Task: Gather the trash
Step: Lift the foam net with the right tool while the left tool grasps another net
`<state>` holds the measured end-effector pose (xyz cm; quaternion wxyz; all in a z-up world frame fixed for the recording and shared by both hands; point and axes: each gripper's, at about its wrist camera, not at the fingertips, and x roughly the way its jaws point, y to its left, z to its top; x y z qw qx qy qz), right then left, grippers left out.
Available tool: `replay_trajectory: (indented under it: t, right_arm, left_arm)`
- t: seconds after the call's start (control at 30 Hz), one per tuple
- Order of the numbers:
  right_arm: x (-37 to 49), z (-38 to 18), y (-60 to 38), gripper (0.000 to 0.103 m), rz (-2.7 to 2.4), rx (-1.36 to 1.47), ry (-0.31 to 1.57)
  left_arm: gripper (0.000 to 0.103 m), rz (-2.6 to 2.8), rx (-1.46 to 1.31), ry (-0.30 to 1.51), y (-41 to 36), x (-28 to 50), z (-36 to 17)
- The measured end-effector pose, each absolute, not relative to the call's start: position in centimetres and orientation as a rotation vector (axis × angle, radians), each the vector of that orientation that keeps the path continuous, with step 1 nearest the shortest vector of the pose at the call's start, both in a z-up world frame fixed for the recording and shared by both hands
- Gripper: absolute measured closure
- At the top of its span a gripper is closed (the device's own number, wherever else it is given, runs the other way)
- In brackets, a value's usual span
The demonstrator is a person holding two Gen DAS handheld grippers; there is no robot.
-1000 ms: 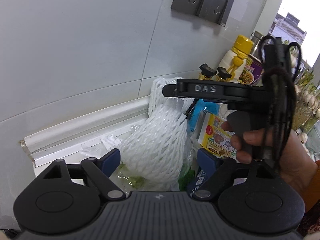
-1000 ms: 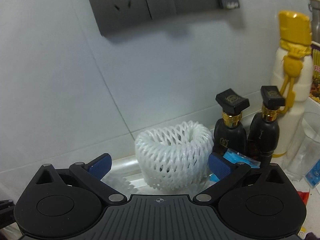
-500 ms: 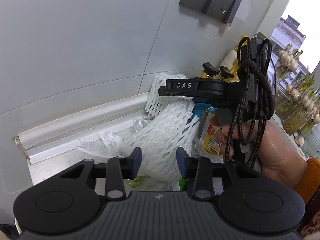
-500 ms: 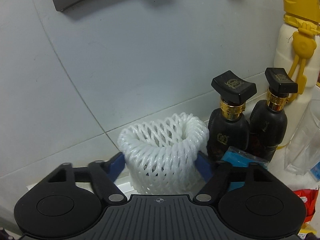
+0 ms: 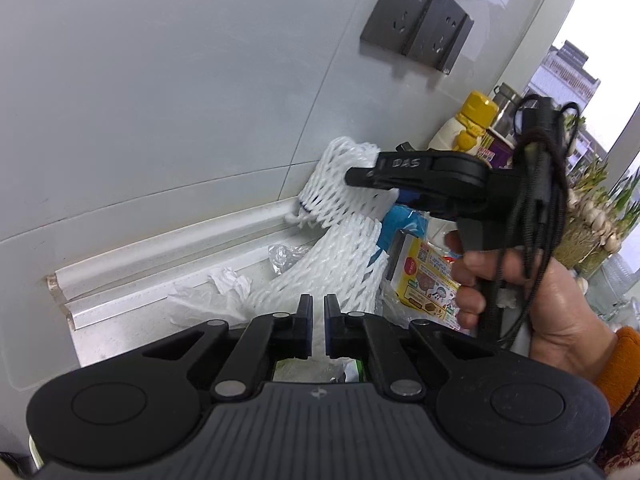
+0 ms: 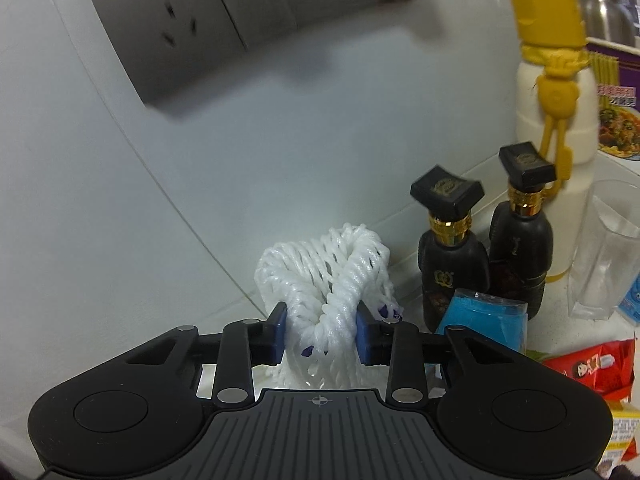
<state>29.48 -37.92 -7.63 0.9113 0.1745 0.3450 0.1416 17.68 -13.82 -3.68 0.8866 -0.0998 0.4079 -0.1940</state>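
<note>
The tiled wall (image 6: 200, 184) closes off the space just behind the foam net (image 6: 328, 280). To the net's right, two black bottles (image 6: 452, 264) stand close together, with a blue packet (image 6: 480, 316) leaning in front, leaving no gap there. Left of the net, the worktop (image 5: 132, 332) along the wall trim lies open.

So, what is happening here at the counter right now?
A person is collecting trash with two handheld grippers. The right gripper is shut on a white foam fruit net by the wall, beside two dark bottles. The left gripper is nearly closed over a second foam net among wrappers.
</note>
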Motion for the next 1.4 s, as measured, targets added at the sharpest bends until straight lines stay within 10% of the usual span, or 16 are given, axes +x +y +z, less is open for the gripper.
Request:
replay_trajectory:
  t: [0.5, 0.63, 0.87, 1.0, 1.17, 1.4]
  right_arm:
    - [21.2, -2.3, -38.2, 0.071, 0.305, 0.448, 0.631]
    - [20.6, -2.5, -37.9, 0.071, 0.301, 0.461, 0.652]
    - [19.1, -2.5, -37.7, 0.071, 0.278, 0.459, 0.644]
    - [18.9, -2.2, -37.9, 0.071, 0.269, 0.44, 0.651]
    - [18.1, -1.9, -38.3, 0.071, 0.265, 0.434, 0.643]
    - [15.6, -1.4, -38.1, 0.071, 0.265, 0.45, 0.635]
  left_arm:
    - [0.099, -0.425, -0.282, 0.796, -9.7, 15.3, -1.9]
    - [0.027, -0.496, -0.224, 0.83, -11.2, 15.5, -2.7]
    - [0.019, -0.543, 0.013, 0.794, -16.2, 17.5, -5.5]
    - [0.027, -0.55, 0.066, 0.841, -17.6, 18.7, -7.3]
    - [0.072, -0.504, -0.022, 0.955, -16.6, 20.0, -9.0]
    - [0.079, -0.47, -0.109, 0.94, -13.4, 18.5, -7.4]
